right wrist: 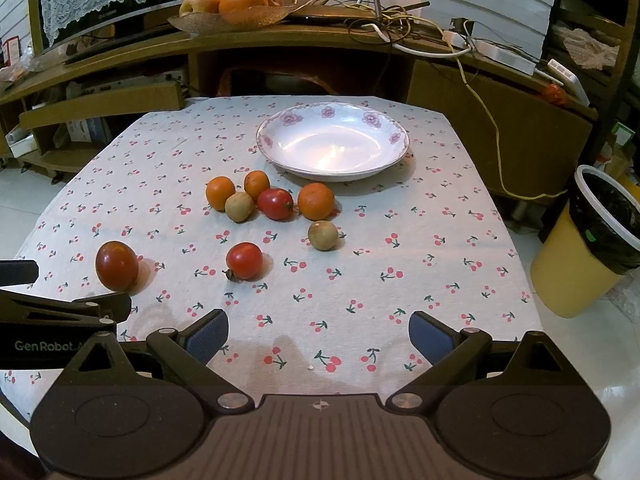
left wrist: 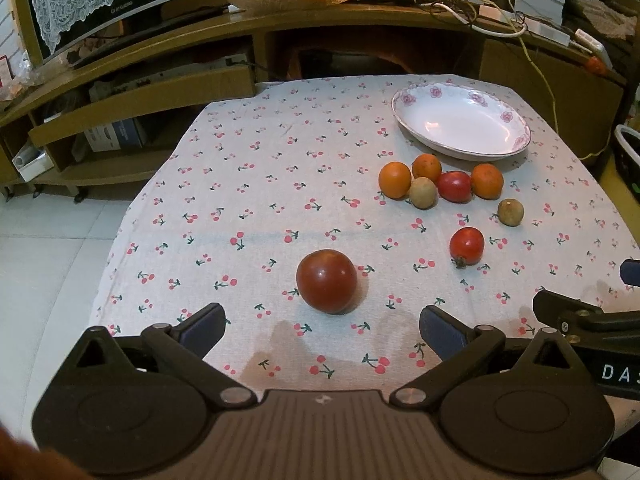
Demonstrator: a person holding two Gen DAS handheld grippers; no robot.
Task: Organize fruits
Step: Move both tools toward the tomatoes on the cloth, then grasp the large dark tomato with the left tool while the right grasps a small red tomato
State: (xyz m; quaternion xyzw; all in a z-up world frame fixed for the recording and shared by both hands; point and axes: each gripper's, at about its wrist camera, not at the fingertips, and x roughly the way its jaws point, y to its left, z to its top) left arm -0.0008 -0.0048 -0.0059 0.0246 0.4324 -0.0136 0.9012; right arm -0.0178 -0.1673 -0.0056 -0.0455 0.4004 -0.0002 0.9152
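Observation:
A dark red tomato (left wrist: 326, 281) lies on the cherry-print cloth just ahead of my open, empty left gripper (left wrist: 320, 330); it shows at the left of the right wrist view (right wrist: 117, 265). A small red tomato (right wrist: 244, 260) and a brown fruit (right wrist: 323, 235) lie apart in the middle. A cluster of three oranges (right wrist: 315, 201), a brown fruit (right wrist: 239, 207) and a red tomato (right wrist: 275, 203) sits in front of an empty white floral plate (right wrist: 280, 156). My right gripper (right wrist: 318, 338) is open and empty above the cloth's near edge.
A wooden desk (right wrist: 280, 44) stands behind the table with a fruit dish (right wrist: 228, 16) and tangled cables. A yellow bin (right wrist: 580, 248) with a black liner stands on the floor at the right. The left gripper's body (right wrist: 60, 312) reaches in at the left.

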